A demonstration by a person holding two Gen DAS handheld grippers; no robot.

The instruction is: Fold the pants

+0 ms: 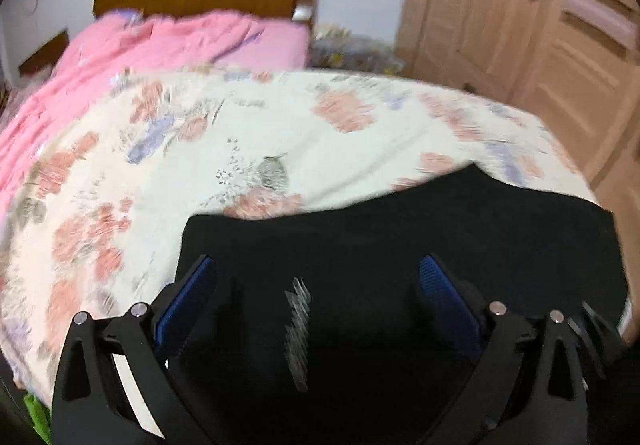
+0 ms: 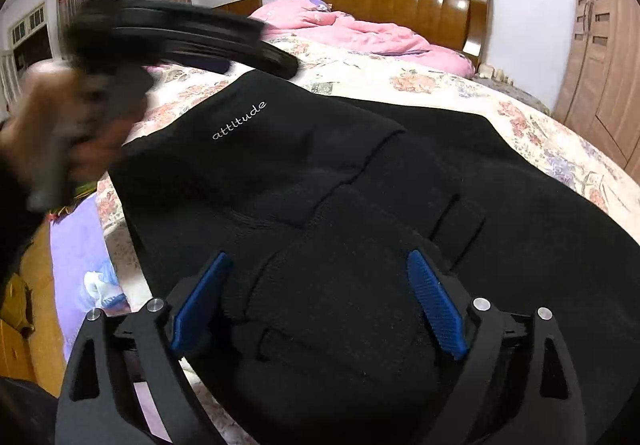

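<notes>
1. black pants (image 2: 400, 185) lie partly folded on your floral bed (image 2: 540, 133).
2. your right gripper (image 2: 320, 297): fingers released, spread over the cloth.
3. your left gripper (image 1: 316, 297): fingers likewise released, nothing grasped.

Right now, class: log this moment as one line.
pants: black, folded on floral bedsheet | left gripper: open, empty | right gripper: open, empty

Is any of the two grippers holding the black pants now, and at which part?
Nothing is held. The right gripper stands open above the folded black pants, and the left gripper is open over them too; no fingers pinch the cloth.
</notes>
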